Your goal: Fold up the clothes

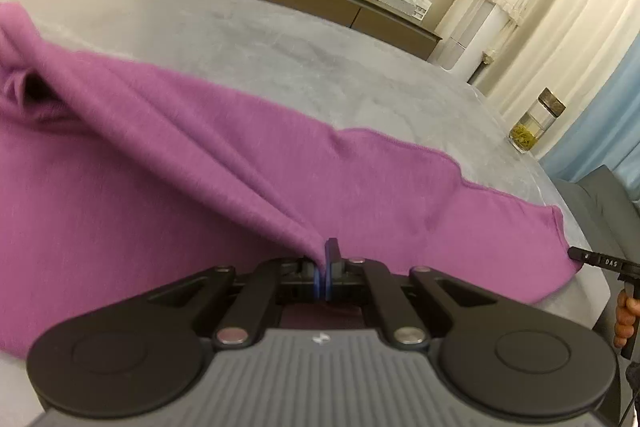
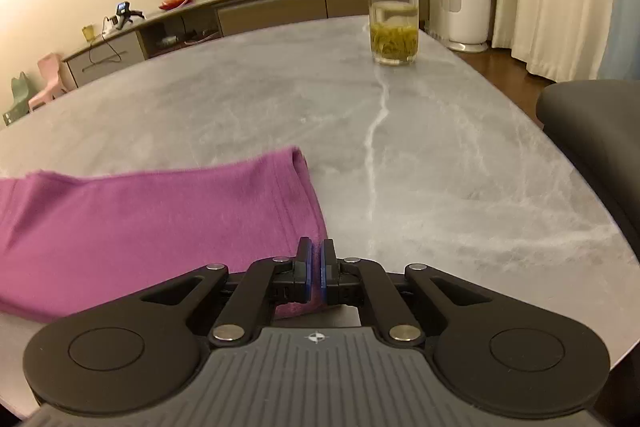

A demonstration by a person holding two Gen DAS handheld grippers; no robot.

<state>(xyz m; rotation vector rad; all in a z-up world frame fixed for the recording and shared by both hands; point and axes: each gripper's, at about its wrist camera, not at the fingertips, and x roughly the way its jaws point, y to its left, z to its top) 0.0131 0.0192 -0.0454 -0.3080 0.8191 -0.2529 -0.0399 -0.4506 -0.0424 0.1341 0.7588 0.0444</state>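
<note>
Our left gripper (image 1: pixel 324 267) has its blue pads pressed together on a pinch of the purple garment (image 1: pixel 168 195), and the cloth rises from the pinch in a long taut ridge running up and to the left, w/ a dark hollow under the lifted fold near the left edge. The rest of the garment lies spread on the grey marble table (image 1: pixel 280 51), one end reaching toward the table's right edge. There we see the tip of the other tool and the fingers (image 1: pixel 626 319) of the hand around its handle. In the right wrist view, our right gripper (image 2: pixel 317 267) is clamped on the near corner of the garment's hemmed end (image 2: pixel 296 195) (purple cloth shows btwn the pads, so it's a grip, not an empty close). That end lies flat on the table. A lidded glass jar (image 2: pixel 394 7) w/ liquid and green leaves stands upright near the far edge, well apart from the cloth.
</note>
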